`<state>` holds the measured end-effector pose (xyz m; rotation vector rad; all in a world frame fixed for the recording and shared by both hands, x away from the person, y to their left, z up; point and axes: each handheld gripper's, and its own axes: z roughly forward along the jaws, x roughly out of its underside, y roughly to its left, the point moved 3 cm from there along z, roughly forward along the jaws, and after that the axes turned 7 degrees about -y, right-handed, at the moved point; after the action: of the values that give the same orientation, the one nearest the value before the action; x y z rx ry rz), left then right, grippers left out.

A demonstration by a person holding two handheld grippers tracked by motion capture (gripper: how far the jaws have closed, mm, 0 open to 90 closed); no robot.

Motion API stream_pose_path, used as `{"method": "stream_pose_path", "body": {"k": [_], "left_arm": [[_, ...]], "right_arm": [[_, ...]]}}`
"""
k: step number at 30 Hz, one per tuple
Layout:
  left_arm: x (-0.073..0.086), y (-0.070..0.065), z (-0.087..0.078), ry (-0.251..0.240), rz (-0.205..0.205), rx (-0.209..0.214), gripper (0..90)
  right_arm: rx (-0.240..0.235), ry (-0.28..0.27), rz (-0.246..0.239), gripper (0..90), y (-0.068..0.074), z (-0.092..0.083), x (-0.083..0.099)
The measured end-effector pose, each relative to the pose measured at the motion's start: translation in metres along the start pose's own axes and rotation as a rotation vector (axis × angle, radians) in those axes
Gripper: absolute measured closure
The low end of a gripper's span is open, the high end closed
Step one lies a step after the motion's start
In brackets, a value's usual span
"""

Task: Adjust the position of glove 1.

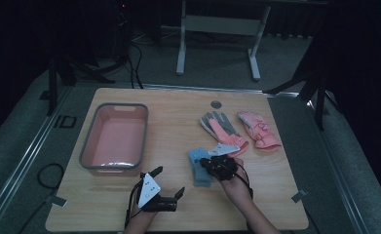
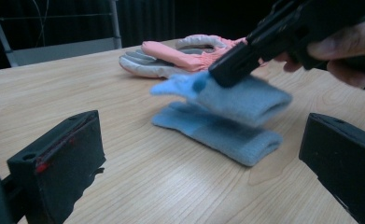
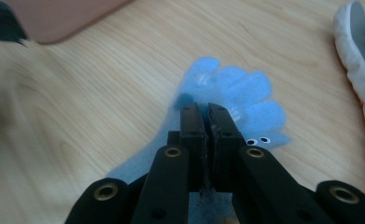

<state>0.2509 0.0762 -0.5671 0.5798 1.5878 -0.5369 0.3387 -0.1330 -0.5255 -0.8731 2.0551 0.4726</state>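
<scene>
Two blue gloves are at the table's middle front. One blue glove [image 2: 217, 135] lies flat on the wood. The other blue glove [image 2: 250, 98] hangs just above it, and my right gripper [image 1: 205, 163] is shut on it. In the right gripper view the jaws [image 3: 207, 112] pinch the blue fabric, with the glove's fingers [image 3: 245, 91] spread beyond the tips. My left gripper [image 1: 169, 180] rests near the front edge, left of the blue gloves. It is open, with nothing between its jaws.
A pink basin [image 1: 88, 141] with a grey rim stands at the left of the table. A grey-and-pink glove [image 1: 222, 127] and a pink glove [image 1: 258, 129] lie behind the right hand. Bare wood lies between the basin and the gloves.
</scene>
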Motion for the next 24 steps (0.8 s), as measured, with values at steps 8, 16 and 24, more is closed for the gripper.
{"method": "stream_pose_path", "body": {"k": [8, 16, 24], "left_arm": [[0.0, 0.0, 0.0, 0.0, 0.002, 0.002, 0.1], [0.0, 0.0, 0.0, 0.003, -0.002, 0.003, 0.1], [0.0, -0.002, 0.001, 0.006, -0.008, 0.023, 0.0]], "right_arm": [[-0.007, 0.033, 0.025, 85.7, 0.001, 0.01, 0.014], [-0.029, 0.055, 0.06, 82.4, 0.0, 0.018, 0.024], [-0.096, 0.071, 0.026, 78.5, 0.004, 0.023, 0.031]]}}
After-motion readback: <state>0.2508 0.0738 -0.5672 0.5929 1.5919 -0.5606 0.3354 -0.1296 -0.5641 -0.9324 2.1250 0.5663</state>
